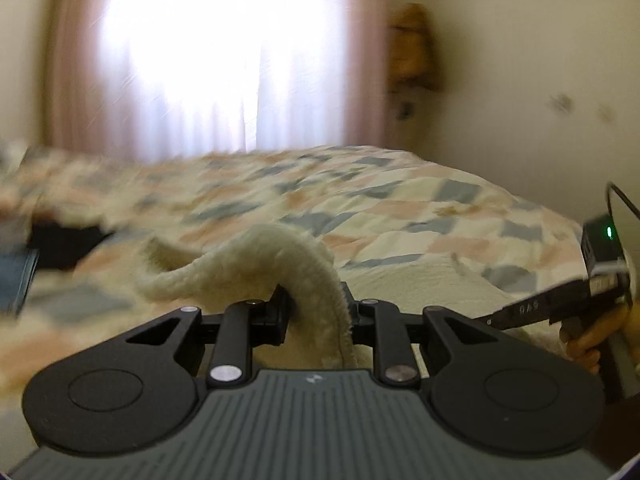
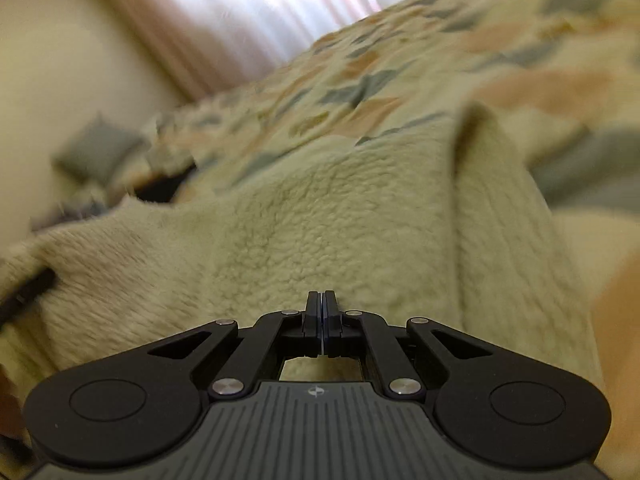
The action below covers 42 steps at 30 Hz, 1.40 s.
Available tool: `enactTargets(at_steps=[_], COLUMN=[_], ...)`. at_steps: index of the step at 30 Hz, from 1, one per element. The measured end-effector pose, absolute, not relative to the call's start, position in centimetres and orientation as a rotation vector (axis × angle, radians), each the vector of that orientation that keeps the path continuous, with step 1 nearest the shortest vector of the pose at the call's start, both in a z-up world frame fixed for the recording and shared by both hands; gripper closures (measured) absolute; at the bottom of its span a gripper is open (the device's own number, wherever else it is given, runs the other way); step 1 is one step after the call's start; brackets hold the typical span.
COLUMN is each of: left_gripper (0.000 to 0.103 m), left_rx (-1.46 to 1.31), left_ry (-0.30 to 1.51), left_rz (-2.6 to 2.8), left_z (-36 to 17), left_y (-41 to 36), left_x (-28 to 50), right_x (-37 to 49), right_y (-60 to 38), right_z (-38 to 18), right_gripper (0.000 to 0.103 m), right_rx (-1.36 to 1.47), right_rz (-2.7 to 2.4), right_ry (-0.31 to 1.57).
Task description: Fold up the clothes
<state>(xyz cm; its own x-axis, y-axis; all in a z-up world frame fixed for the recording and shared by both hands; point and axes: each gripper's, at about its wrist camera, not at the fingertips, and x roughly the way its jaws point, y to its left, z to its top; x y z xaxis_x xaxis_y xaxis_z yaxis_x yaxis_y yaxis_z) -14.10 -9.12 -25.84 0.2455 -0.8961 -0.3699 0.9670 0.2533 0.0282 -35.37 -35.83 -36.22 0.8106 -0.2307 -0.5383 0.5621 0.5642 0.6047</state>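
On the far left of the bed [image 1: 400,200], a dark item [image 1: 64,240] lies on the patchwork quilt [image 1: 360,192]. My left gripper [image 1: 316,304] is clamped on a raised fold of the cream fleece garment [image 1: 280,256], which arches up from the quilt. To the right, my right gripper [image 2: 322,312] has its jaws pressed together with nothing visible between them, tips against the fleece spread over the bed.
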Motion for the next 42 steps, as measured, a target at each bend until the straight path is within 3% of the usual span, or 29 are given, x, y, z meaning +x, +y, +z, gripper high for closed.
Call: enactTargets(at_steps=[4,6,10,15,20,25,32,42], left_gripper=[0.084,0.09,0.091,0.092,0.092,0.092,0.092,0.086], left_rx=[0.356,0.417,0.491,0.623,0.627,0.58,0.568,0.499], left_ry=[0.195,0.138,0.182,0.349,0.363,0.364,0.343,0.348], left_rz=[-1.484,-1.587,-1.758,-1.797,-1.807,-1.784,-1.809,-1.654], left_z=[-24.8,-25.1,-27.8,-33.1,-33.4,-32.7,-32.0,-27.2], left_y=[-12.6,-14.8,-19.6,-24.6,-24.0,-23.3,-23.2,-21.8], left_x=[-18.4,-21.5,-26.2,-29.2,-28.7,-27.6,-27.8,-21.0], right_x=[-40.6,-43.6,-48.6,-50.6,-47.9,-42.9,-41.8,-43.8], right_y=[-35.9,-36.0,-36.9,-38.3,-40.3,-42.5,-41.9,-38.7], right_z=[-36.4,-36.3,-36.8,-38.0,-37.9,-39.0,-38.2,-34.7], right_gripper=[0.093,0.093,0.085,0.063,0.04,0.042,0.089,0.092], right_rx=[0.931,0.967,1.103,1.215,1.164,1.197,1.119,0.871], right_rz=[-0.573,-0.616,-0.631,-0.616,-0.503,-0.382,-0.393,-0.506], right_ry=[0.356,0.31,0.181,0.121,0.17,0.238,0.227,0.163])
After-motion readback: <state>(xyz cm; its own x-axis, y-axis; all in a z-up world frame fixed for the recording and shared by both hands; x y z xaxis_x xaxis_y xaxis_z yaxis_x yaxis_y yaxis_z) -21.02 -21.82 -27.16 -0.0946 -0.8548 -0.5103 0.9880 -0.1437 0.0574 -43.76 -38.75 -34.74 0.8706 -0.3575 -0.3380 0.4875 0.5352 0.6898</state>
